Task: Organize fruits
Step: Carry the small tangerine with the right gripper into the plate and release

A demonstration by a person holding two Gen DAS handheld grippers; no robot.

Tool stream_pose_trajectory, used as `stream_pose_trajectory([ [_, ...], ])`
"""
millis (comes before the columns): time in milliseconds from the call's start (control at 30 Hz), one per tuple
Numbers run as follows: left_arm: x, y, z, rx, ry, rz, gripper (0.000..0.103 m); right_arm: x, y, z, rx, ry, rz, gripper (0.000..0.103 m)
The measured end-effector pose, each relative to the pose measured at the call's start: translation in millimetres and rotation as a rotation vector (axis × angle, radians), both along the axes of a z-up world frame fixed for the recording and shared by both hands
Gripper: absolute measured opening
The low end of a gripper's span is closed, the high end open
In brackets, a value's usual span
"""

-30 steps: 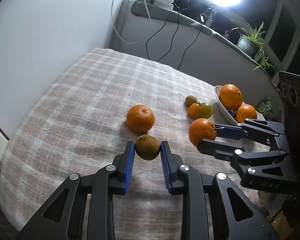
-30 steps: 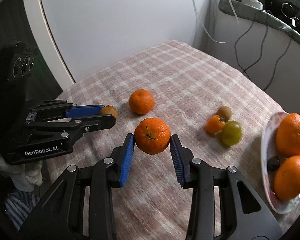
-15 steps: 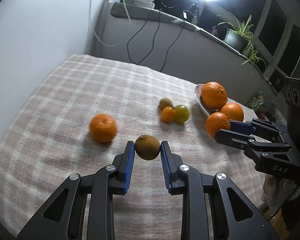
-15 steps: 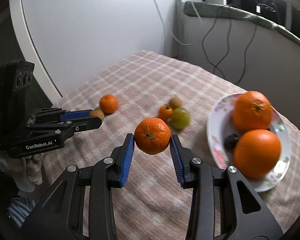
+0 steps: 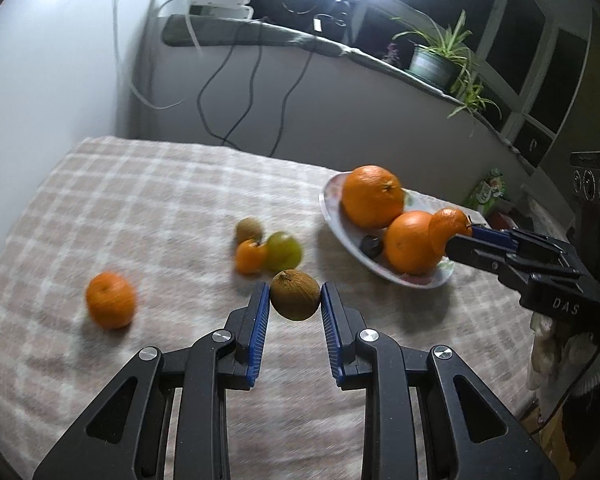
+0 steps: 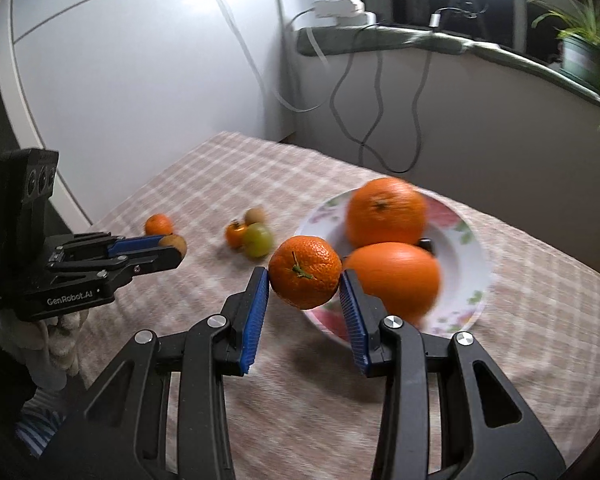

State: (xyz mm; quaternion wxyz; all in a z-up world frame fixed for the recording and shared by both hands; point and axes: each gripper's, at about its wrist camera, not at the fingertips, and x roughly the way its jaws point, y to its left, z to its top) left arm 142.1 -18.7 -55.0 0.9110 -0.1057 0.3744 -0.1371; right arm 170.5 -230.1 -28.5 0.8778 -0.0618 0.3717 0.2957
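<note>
Checked pink-and-white cloth (image 5: pixel 160 200) covers the bench, which stands against a pale wall with cables hanging down from a ledge; a bright lamp glares above it and a potted plant (image 5: pixel 432 62) sits farther along the sill.

On the cloth, toward the right, a flowered plate (image 6: pixel 466 248) holds two big oranges, the rear orange (image 6: pixel 386 212) and the front orange (image 6: pixel 396 276), with a small dark fruit (image 5: pixel 370 246) tucked beside them. Out on the cloth a loose tangerine (image 5: pixel 110 300) lies alone, well apart from the plate. Between it and the plate sits a little cluster: a brownish fruit (image 5: pixel 249 230), a small orange fruit (image 5: pixel 250 256) and a green fruit (image 5: pixel 284 251), all touching or nearly so.

The left tongs (image 5: pixel 294 306) are closed on a brown kiwi (image 5: pixel 295 295), pinched between the blue pads and lifted off the cloth, short of the plate. The right tongs (image 6: pixel 304 292) grip a mandarin (image 6: pixel 305 272) with its stem facing the camera, held at the plate's near rim, just beside the front orange. A hand in a pale glove (image 6: pixel 56 340) shows under the left tool.
</note>
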Motion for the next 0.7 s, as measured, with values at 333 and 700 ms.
stream_pose_trajectory([
  [333, 26, -39, 3, -0.001, -0.005, -0.064, 0.025, 26, -52, 6, 0.021, -0.011, -0.111, 0.038],
  [700, 49, -59, -4, 0.005, 0.017, -0.090, 0.025, 65, -83, -15, 0.025, 0.047, -0.178, 0.039],
])
